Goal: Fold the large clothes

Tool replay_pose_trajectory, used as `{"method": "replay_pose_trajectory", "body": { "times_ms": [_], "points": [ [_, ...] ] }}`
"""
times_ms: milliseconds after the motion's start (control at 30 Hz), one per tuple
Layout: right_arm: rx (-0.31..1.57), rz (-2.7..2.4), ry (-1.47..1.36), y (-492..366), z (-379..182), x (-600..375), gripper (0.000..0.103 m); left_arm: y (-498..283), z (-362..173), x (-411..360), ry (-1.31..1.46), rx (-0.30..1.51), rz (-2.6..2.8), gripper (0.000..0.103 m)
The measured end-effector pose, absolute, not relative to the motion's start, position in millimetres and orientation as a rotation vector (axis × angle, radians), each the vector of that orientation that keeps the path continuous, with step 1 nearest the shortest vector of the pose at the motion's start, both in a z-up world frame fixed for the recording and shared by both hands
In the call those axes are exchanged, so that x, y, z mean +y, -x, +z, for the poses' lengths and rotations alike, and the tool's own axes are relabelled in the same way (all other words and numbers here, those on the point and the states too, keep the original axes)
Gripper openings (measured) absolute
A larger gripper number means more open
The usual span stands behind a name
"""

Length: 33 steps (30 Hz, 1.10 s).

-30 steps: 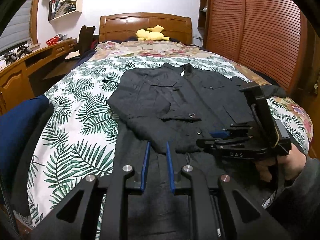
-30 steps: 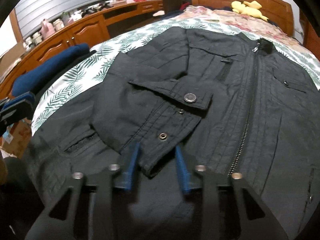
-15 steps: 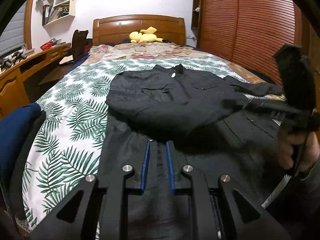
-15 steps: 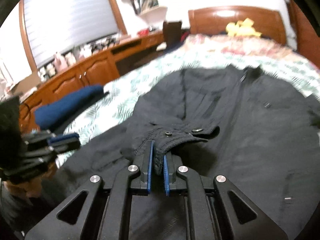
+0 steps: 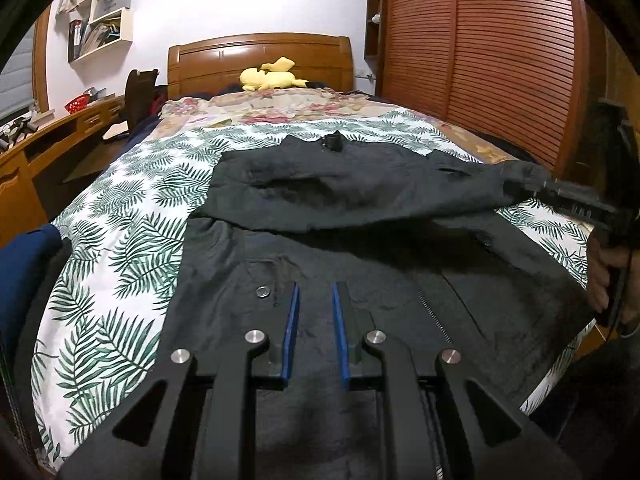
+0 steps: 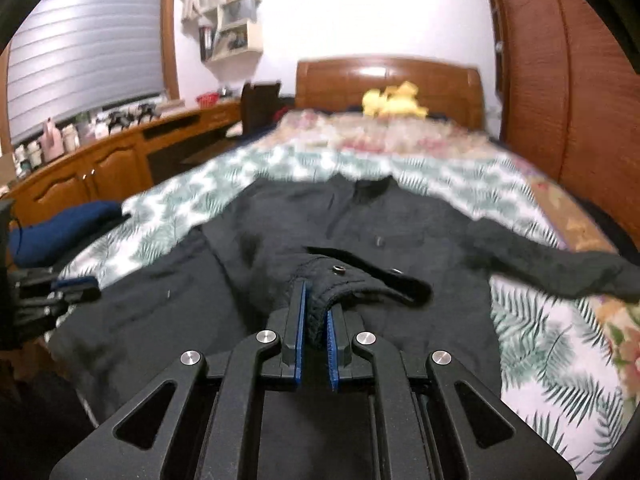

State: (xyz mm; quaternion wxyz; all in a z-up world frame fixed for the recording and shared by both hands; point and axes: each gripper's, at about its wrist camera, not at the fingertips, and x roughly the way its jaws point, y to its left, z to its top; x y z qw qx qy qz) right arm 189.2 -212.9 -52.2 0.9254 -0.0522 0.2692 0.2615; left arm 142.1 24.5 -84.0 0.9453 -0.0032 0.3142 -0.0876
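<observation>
A large black jacket (image 5: 360, 232) lies face up on the leaf-print bedspread (image 5: 132, 240). My right gripper (image 6: 316, 300) is shut on the snap-button cuff (image 6: 340, 280) of one sleeve and holds that sleeve stretched across the jacket's body. In the left wrist view it shows at the right edge (image 5: 568, 196), with the sleeve pulled taut to it. My left gripper (image 5: 314, 300) hovers over the jacket's lower front, its blue pads a little apart with no cloth between them. The jacket (image 6: 380, 232) fills the middle of the right wrist view, its other sleeve (image 6: 560, 264) trailing right.
A yellow plush toy (image 5: 272, 76) sits by the wooden headboard (image 5: 260, 56). A wooden desk (image 5: 48, 148) runs along the left; a slatted wardrobe (image 5: 500, 60) stands right. A dark blue bundle (image 6: 60, 228) lies at the bed's left edge.
My right gripper closed on the sleeve cuff, lifted it and carried it to the right across the jacket. My left gripper stayed over the hem and rose slightly.
</observation>
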Motion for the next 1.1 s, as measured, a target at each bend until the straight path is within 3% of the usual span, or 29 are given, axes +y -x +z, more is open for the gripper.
{"method": "replay_pose_trajectory", "body": {
  "times_ms": [133, 200, 267, 333, 533, 833, 1100],
  "points": [
    [0.626, 0.528, 0.132, -192, -69, -218, 0.007, -146, -83, 15, 0.002, 0.639, -0.188, 0.014],
    [0.631, 0.533, 0.141, -189, -71, -223, 0.013, -147, -83, 11, 0.001, 0.639, -0.193, 0.014],
    [0.617, 0.538, 0.142, -185, -68, -226, 0.042, -150, -83, 6, 0.000, 0.641, -0.199, 0.014],
    [0.594, 0.540, 0.127, -184, -64, -230, 0.052, -152, -83, 1, -0.003, 0.642, -0.204, 0.014],
    [0.621, 0.544, 0.098, -200, -76, -235, 0.052, -160, -82, -15, -0.007, 0.639, -0.220, 0.014],
    [0.807, 0.473, 0.097, -240, -129, -242, 0.052, -176, -81, -43, -0.023, 0.640, -0.253, 0.014],
    [0.799, 0.499, 0.135, -234, -136, -239, 0.052, -197, -73, -58, -0.049, 0.638, -0.258, 0.014]
  ]
}}
